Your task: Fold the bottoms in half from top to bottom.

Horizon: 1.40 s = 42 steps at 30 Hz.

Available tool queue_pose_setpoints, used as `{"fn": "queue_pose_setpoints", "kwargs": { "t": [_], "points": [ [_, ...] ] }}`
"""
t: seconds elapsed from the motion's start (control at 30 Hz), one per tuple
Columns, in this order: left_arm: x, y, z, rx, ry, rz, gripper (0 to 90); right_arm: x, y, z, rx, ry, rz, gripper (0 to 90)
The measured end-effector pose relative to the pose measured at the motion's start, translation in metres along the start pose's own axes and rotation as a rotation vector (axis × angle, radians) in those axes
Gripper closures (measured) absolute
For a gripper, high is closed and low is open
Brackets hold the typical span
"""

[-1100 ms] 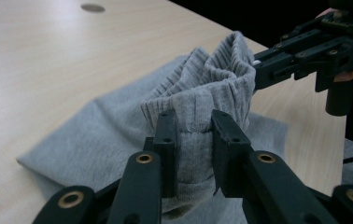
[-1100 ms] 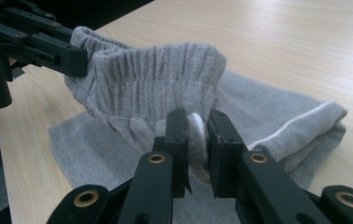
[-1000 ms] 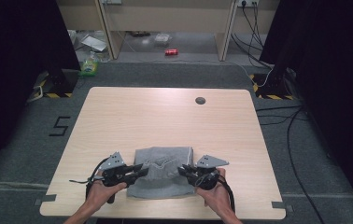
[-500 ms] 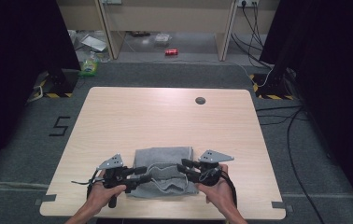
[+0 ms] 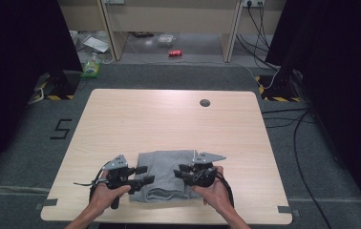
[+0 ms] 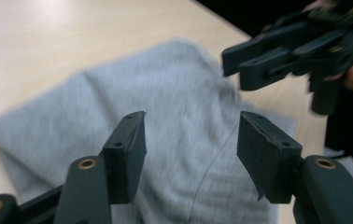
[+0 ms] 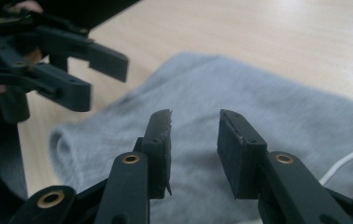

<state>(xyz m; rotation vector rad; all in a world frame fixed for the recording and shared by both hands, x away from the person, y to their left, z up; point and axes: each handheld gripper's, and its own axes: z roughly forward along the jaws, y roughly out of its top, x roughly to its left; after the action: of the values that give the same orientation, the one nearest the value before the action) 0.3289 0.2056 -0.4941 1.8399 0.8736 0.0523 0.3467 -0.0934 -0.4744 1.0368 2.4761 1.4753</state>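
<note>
A grey cloth [image 5: 164, 164] lies folded on the near part of the wooden table [image 5: 169, 124], with a rolled fold along its near edge. My left gripper [image 5: 146, 175] hovers at the cloth's left side, and its jaws have just been opening. In the left gripper view the cloth [image 6: 165, 107] lies below the wide gap, untouched by the pads. My right gripper [image 5: 178, 171] is over the cloth's right side, jaws also just opened, with the cloth [image 7: 268, 98] beneath them. Each gripper view shows the other gripper opposite, the right gripper [image 6: 233, 70] and the left gripper [image 7: 109, 81], both open.
A dark round grommet [image 5: 205, 102] sits near the table's far edge. On the floor beyond are a red can [image 5: 175, 53], a green bottle [image 5: 91, 67] and cables [image 5: 283, 119] to the right. The near table edge runs just under the hands.
Both grippers' jaws have spread apart and let go of the cloth's near part, which now rests as a fold. The hands have hardly shifted.
</note>
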Motion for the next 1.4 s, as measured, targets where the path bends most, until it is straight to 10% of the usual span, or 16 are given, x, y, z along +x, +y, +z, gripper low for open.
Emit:
{"fn": "queue_pose_setpoints", "kwargs": {
  "t": [0.37, 0.6, 1.03, 1.4],
  "points": [
    [-0.021, -0.03, 0.006, 0.1, 0.051, 0.132, 39.8, 0.014, -0.039, -0.005, 0.109, -0.006, -0.04, 62.6],
    [-0.02, -0.017, 0.002, 0.083, 0.039, 0.114, 38.6, 0.013, -0.031, -0.004, 0.109, -0.039, -0.055, 52.0],
    [0.052, 0.023, 0.007, 0.022, 0.178, -0.031, 30.8, -0.038, 0.02, -0.004, 0.022, -0.156, -0.002, 37.1],
    [0.073, 0.029, 0.017, 0.049, 0.202, -0.067, 27.5, -0.075, 0.022, 0.006, 0.033, -0.218, 0.046, 37.1]
  ]
}}
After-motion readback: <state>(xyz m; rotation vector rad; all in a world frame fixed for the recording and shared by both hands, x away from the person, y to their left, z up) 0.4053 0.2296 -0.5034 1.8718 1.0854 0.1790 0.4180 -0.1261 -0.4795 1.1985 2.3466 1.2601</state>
